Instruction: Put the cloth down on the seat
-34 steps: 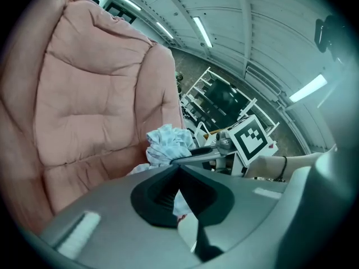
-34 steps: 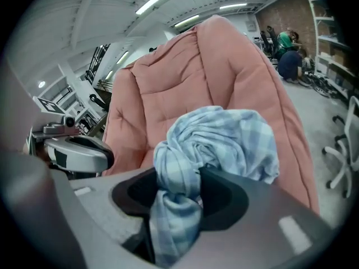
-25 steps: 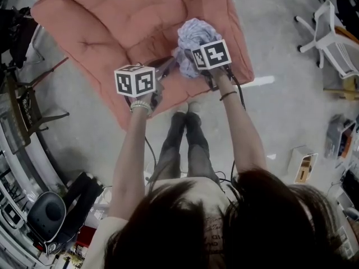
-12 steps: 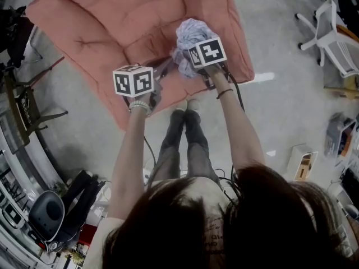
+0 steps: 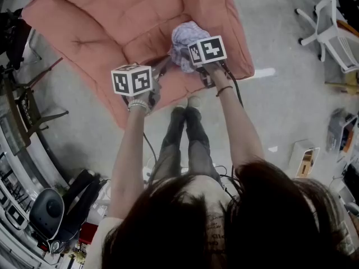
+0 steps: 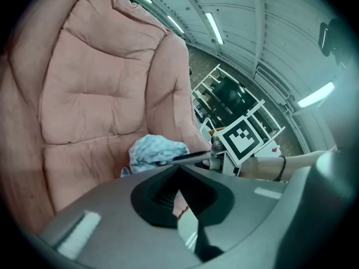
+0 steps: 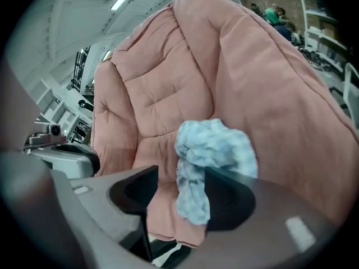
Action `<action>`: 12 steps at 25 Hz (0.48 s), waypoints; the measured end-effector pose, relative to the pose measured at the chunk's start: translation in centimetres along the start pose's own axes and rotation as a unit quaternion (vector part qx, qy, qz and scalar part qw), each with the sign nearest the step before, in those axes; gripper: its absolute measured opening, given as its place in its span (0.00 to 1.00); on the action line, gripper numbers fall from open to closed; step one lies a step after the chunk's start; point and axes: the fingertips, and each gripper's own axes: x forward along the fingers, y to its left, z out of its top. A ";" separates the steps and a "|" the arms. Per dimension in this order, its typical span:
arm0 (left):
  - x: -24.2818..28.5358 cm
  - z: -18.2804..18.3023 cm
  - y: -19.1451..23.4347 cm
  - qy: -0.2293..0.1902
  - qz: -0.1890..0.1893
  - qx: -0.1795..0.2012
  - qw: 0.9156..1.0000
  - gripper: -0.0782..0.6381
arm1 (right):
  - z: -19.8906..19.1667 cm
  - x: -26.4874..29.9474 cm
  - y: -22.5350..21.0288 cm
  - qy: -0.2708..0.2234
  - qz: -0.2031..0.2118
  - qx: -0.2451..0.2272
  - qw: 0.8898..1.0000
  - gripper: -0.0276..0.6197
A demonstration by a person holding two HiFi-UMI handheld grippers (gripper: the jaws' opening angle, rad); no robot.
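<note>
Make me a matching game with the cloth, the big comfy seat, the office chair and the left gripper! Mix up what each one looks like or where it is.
Things:
1. cloth
2. seat
3. office chair
4. left gripper

Descriptions:
A. white, standing on the floor
B. jaws together, nothing in them
C. pink and puffy
D. pale blue, between the parted jaws of the right gripper

Pairs: 1-D, 2-C, 3-A, 4-B.

The right gripper's jaws have just been opening, with the cloth between them.
</note>
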 end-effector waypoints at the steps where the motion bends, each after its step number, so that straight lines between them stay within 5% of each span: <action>1: 0.0 0.0 0.1 0.000 0.001 -0.001 1.000 0.10 | 0.0 0.0 0.0 -0.001 0.000 0.000 1.000 0.42; 12: 0.2 -0.7 -0.6 0.003 -0.004 -0.003 1.000 0.10 | -0.8 -0.6 0.1 0.000 0.015 0.020 1.000 0.42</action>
